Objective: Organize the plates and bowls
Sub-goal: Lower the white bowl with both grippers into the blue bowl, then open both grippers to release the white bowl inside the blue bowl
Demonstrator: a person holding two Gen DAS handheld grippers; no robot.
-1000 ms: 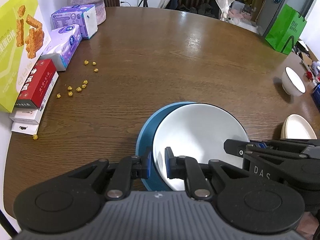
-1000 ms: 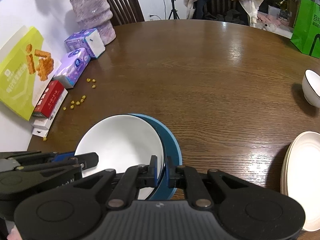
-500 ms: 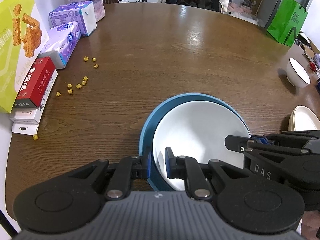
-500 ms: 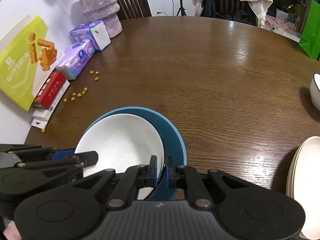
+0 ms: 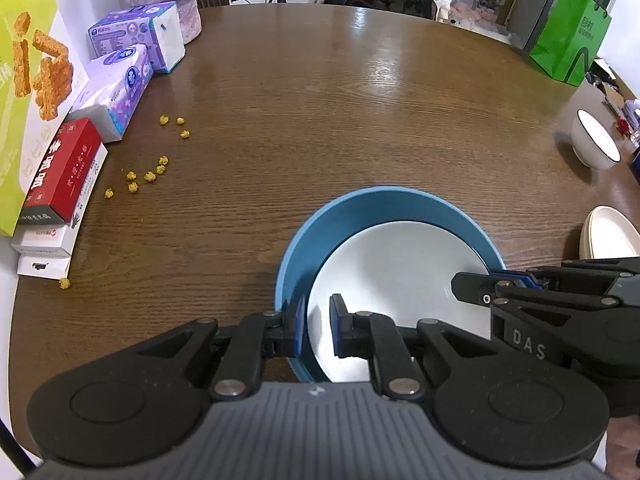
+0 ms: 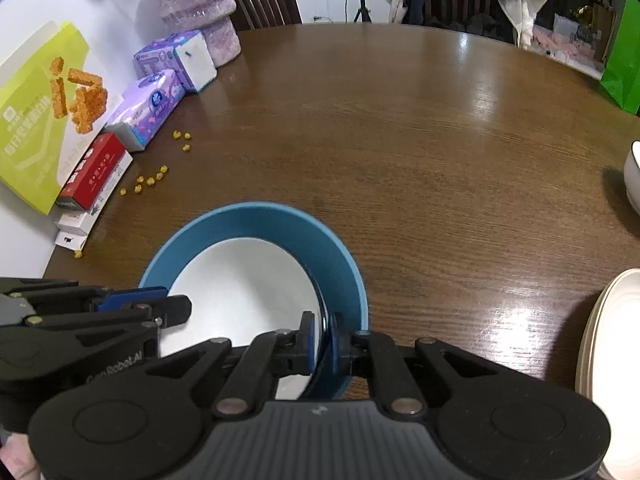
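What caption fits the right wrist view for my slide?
Right gripper and left gripper grip opposite rims of a white bowl nested inside a blue bowl on the wooden table.

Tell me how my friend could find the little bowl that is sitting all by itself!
Start at the big round wooden table and look to its far right edge, past the blue bowl held by the grippers. There sits a small white bowl, alone, beyond the cream plates. A thin dark line runs round its rim, and nothing is nested with it.
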